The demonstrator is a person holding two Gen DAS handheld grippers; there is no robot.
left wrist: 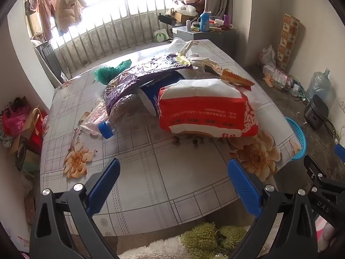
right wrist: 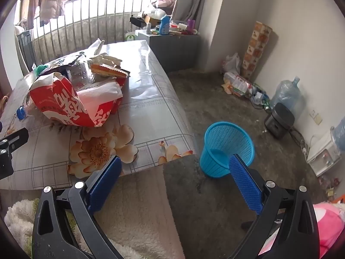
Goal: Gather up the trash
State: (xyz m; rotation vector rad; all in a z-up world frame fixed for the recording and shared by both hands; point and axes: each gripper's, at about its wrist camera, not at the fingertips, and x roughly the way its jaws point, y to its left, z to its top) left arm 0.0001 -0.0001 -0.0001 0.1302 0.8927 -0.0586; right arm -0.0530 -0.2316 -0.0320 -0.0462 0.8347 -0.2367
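On the floral tablecloth, trash pile: red-and-white bag, purple wrapper, clear bottle. Blue basket on floor beside table. Left gripper and right gripper both spread, empty.

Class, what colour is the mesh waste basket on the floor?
Blue; the waste basket shows best in the right wrist view.

Colours I logged, item by item. Tabletop: pale grey cover with a grid of darker lines and printed peach-and-orange flowers. Large bag: red with white lettering, white top. Crumpled wrapper: shiny purple. Plastic bottle: clear, with a blue cap. Small bag at the far side: green. Basket on the floor: bright blue mesh. My left tool and right tool: black frames, blue ribbed pads.
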